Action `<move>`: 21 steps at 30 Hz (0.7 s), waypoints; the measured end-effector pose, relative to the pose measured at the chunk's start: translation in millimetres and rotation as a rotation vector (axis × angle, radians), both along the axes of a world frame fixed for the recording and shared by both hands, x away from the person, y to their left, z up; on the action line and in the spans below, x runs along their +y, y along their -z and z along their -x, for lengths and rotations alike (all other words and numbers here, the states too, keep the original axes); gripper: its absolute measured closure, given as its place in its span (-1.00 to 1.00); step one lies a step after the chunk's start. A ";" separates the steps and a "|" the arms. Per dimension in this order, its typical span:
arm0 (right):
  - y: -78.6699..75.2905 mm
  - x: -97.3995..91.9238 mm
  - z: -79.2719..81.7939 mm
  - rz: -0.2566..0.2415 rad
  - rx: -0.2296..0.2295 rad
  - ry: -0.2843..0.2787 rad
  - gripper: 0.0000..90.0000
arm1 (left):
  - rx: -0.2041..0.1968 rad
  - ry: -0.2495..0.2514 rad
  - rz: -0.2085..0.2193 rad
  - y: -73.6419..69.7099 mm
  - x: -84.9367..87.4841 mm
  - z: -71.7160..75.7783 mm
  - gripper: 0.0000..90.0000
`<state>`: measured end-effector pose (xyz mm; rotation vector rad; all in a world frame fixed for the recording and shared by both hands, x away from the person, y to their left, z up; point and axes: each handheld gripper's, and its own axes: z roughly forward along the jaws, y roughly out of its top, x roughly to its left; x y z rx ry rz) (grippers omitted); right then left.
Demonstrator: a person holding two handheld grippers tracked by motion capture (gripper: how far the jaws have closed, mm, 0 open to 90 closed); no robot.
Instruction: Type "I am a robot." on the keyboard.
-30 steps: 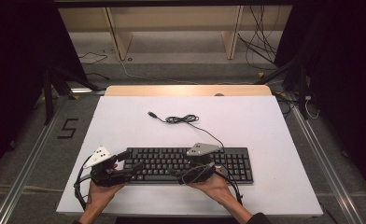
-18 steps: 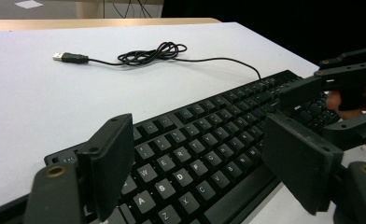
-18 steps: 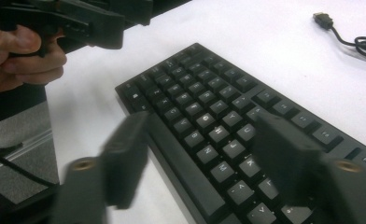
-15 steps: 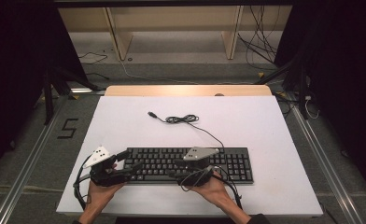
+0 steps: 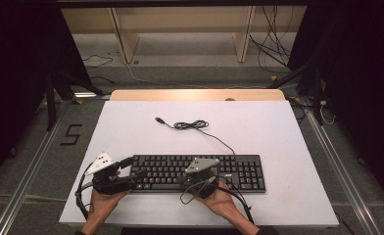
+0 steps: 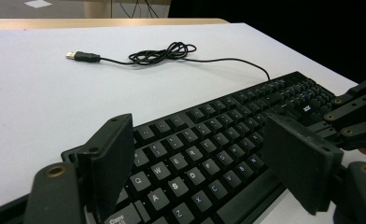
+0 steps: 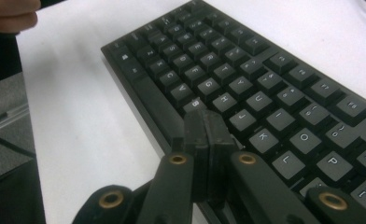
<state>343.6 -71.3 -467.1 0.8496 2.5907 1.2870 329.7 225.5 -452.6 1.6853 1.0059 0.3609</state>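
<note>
Keyboard (image 5: pixel 195 172) position is near the front edge of the white table (image 5: pixel 288 147), long side parallel to that edge, with its thin cable (image 5: pixel 218 139) running back to a loose coil and a free USB plug (image 5: pixel 159 120) well behind it. The right gripper (image 7: pixel 205 133) has its jaws closed flat against each other, holding nothing, and the closed tip sits over the lower key rows, close to the N and M keys beside the space bar; contact with a key cannot be confirmed. The left gripper (image 6: pixel 204 163) has its jaws spread wide over the left end of the keyboard, above the Q, A and Caps Lock area, also holding nothing. Judged risk: the closed tip is wider than the gap between keys, so a slightly off-centre press is likely to depress two neighbouring keys or the space bar at once. A slanted push could slide the keyboard across the smooth table. The wide left jaws hang low enough that a small drop of the hand could strike unintended keys or catch a keycap edge.
</note>
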 end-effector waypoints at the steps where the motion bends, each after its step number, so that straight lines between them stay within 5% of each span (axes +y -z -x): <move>1: 0.8 0.7 0.0 0.004 0.002 0.003 1.00 | 0.001 -0.001 -0.001 0.0 0.3 -0.2 -0.44; 21: 14.9 7.9 -1.6 0.085 -0.004 0.003 1.00 | 0.011 -0.014 -0.004 0.8 2.3 -1.0 -0.44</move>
